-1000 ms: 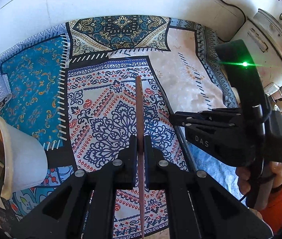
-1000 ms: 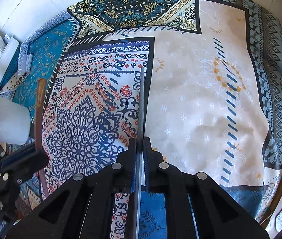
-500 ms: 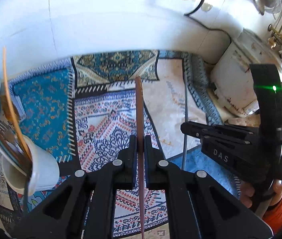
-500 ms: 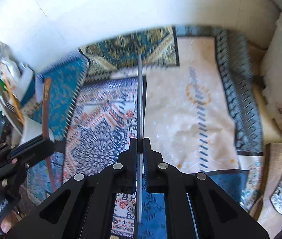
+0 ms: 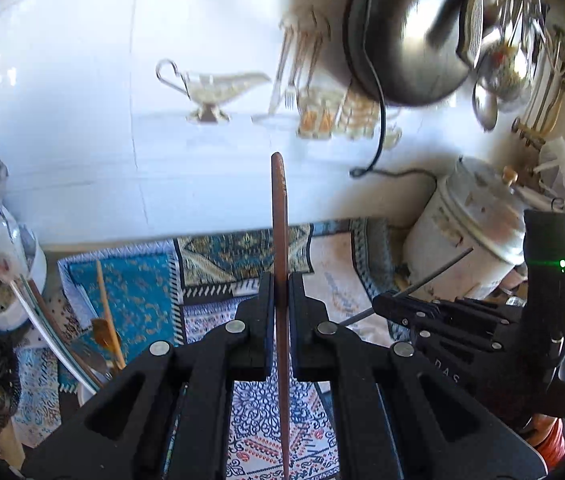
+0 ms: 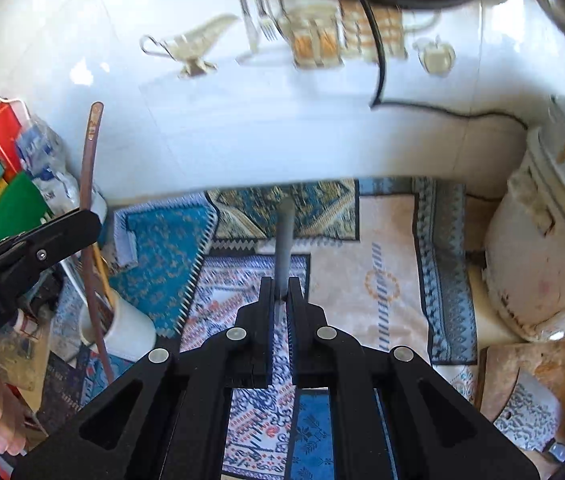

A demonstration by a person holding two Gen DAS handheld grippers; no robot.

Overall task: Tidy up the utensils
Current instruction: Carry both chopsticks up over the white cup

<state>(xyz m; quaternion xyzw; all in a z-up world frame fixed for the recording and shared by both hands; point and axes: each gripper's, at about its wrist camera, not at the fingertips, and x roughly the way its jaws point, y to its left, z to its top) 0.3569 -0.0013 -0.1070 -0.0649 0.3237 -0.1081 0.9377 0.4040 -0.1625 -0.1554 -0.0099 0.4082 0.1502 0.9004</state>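
We find a brown utensil handle (image 5: 280,216) clamped upright at frame centre in the left gripper (image 5: 281,280). The right gripper (image 6: 281,288) pinches a grey metal utensil (image 6: 284,236). Lower left, a white cup (image 6: 130,330) stands on the patterned cloth (image 6: 386,280).

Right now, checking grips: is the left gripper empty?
No, the left gripper is shut on a brown utensil handle that sticks out beyond its fingertips.
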